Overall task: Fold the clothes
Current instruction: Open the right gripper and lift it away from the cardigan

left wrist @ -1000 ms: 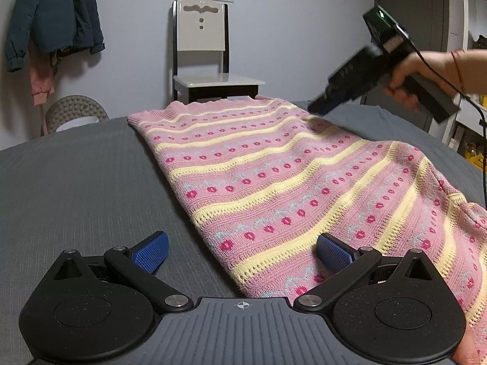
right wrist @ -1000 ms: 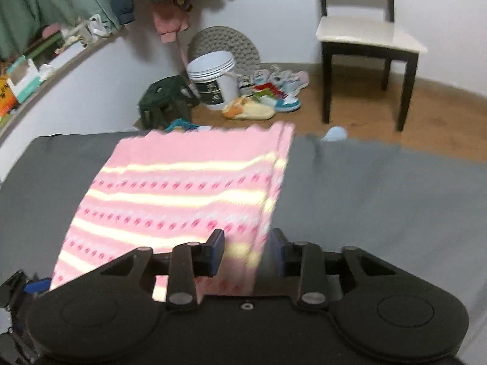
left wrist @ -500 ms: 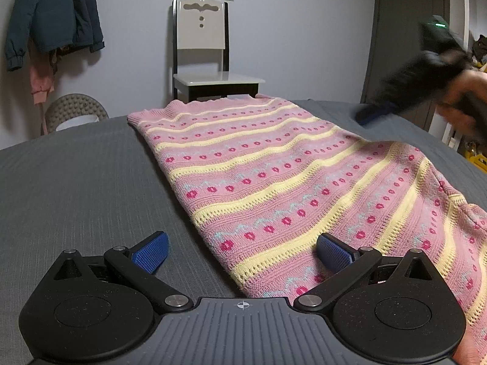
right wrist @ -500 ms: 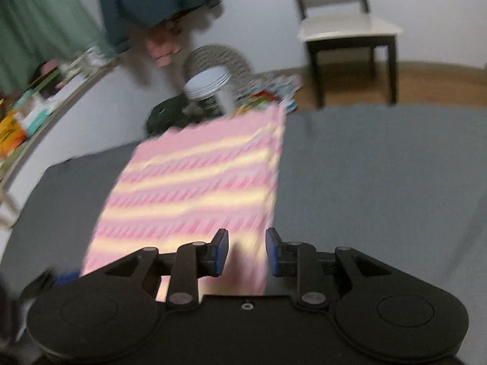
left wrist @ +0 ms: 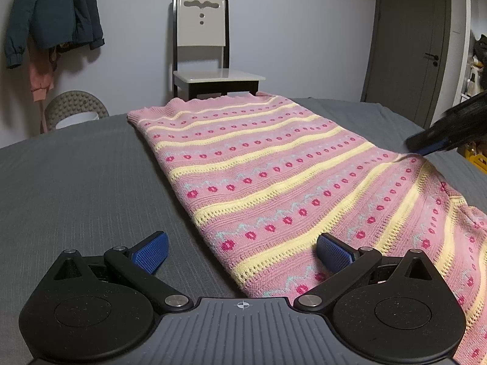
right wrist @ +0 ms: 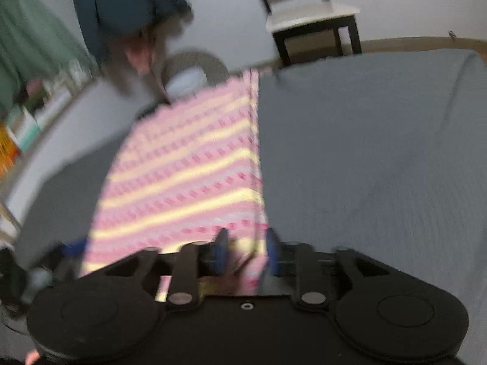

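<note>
A pink knit garment (left wrist: 258,164) with yellow stripes and red dots lies flat on the grey bed (left wrist: 76,182), folded into a long band. My left gripper (left wrist: 240,238) is open low over its near left edge, one finger on the bed and the other over the knit. In the left wrist view my right gripper (left wrist: 423,149) sits at the garment's far right edge, where the cloth puckers slightly. The blurred right wrist view shows the right gripper (right wrist: 246,237) narrowly open, with the garment's (right wrist: 182,164) folded edge lying between its fingers.
A white chair (left wrist: 210,76) stands beyond the bed's far end. A dark jacket (left wrist: 51,12) hangs on the wall at left above a white bucket (left wrist: 76,118). A grey door (left wrist: 408,45) is at the right. Bare bed (right wrist: 365,152) lies right of the garment.
The right gripper came down from above the garment's far end to its right edge, its fingers narrowing on the way. The left gripper and the garment stayed put.
</note>
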The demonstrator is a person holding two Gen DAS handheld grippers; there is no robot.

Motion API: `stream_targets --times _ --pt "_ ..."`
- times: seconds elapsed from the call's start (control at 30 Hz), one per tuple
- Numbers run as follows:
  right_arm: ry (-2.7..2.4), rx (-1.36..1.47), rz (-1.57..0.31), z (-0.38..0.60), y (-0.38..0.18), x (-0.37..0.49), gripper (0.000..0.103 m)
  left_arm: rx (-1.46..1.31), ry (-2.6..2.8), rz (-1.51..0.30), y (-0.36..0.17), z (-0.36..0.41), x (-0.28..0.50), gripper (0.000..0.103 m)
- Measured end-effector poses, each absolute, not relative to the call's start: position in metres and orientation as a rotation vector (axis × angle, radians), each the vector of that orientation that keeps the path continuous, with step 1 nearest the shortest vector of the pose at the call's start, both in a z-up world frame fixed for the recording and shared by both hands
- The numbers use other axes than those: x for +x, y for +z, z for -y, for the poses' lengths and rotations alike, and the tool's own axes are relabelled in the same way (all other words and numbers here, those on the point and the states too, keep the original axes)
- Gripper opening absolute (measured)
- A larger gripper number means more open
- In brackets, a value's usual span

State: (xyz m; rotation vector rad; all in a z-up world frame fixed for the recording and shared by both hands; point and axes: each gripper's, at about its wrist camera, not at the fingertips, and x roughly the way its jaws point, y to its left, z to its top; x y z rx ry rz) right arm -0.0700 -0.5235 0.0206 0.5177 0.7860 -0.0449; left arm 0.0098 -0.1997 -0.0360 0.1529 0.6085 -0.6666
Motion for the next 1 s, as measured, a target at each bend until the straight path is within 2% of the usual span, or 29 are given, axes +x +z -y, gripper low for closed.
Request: stream_targets --times 0.17,0.27,0.37,0.43,0.53,0.6,0.67,0.83,0.9,1.0 --pt "-0.022 0.398 -0.827 0.498 0.014 -0.088 0.044 0.152 -0.668 -0.608 -0.036 0.199 0.009 0.103" --pt "-0.048 0.48 -0.867 0.508 -0.014 -0.087 0.043 0.151 -0.668 -0.608 -0.036 0.199 0.009 0.103" --pt "-0.042 0.568 -0.844 0.517 -0.018 -0.094 0.043 0.151 -0.669 -0.608 -0.036 0.199 0.009 0.103" --pt "-0.034 0.537 -0.835 0.515 -0.006 -0.101 0.048 0.152 -0.669 -0.608 -0.036 0.199 0.009 0.103" --pt "0.006 0.418 -0.79 0.506 0.024 -0.123 0.069 0.152 -0.669 -0.607 -0.036 0.199 0.009 0.103" --pt "0.032 0.339 -0.759 0.5 0.044 -0.137 0.089 0.148 -0.67 -0.608 -0.036 0.198 0.01 0.103" --pt "0.053 0.248 -0.739 0.49 0.06 -0.157 0.096 0.148 -0.668 -0.608 -0.037 0.198 0.009 0.103" --pt "0.056 0.053 -0.744 0.463 0.091 -0.208 0.098 0.12 -0.639 -0.622 -0.03 0.193 0.004 0.103" --pt "0.021 -0.042 -0.736 0.45 0.104 -0.229 0.103 0.113 -0.605 -0.615 -0.024 0.188 -0.005 0.103" --pt "-0.011 -0.047 -0.675 0.439 0.127 -0.256 0.103 0.143 -0.541 -0.56 -0.005 0.173 -0.04 0.103"
